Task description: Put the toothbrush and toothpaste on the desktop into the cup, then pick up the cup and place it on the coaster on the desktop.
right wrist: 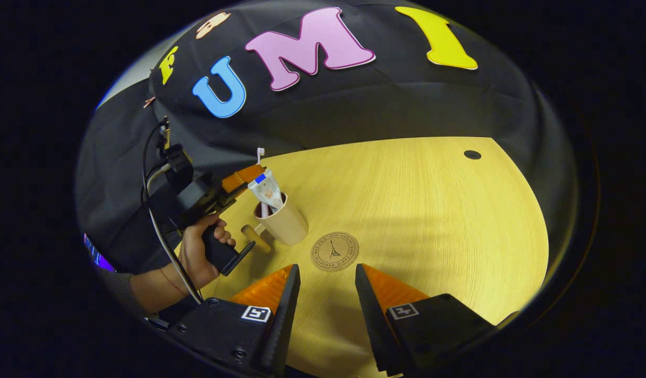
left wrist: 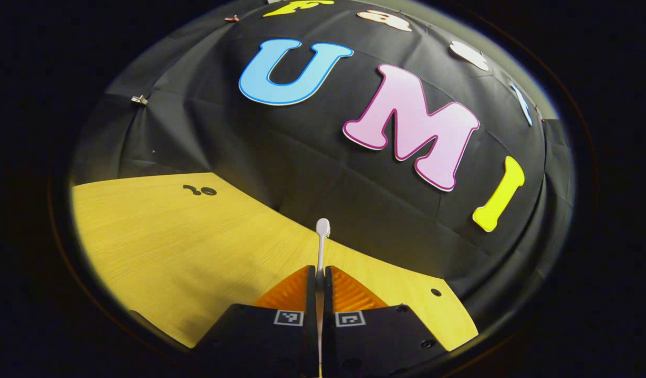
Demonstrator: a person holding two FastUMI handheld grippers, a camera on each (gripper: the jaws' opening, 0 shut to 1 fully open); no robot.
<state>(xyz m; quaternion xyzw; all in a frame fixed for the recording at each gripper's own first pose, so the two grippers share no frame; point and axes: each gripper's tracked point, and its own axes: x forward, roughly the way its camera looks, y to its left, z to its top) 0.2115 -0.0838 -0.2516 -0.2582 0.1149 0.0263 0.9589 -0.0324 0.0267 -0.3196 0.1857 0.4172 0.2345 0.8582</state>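
Standing toothbrush (left wrist: 322, 239) clamped inside left gripper (left wrist: 319, 278).

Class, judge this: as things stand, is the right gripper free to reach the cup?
Probably yes. The right gripper is open with bare desktop ahead, though the left gripper, holding the toothbrush, hovers over the cup.

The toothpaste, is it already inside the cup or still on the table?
Inside. In the right gripper view the toothpaste stands tilted in the cup, its upper part sticking out above the rim.
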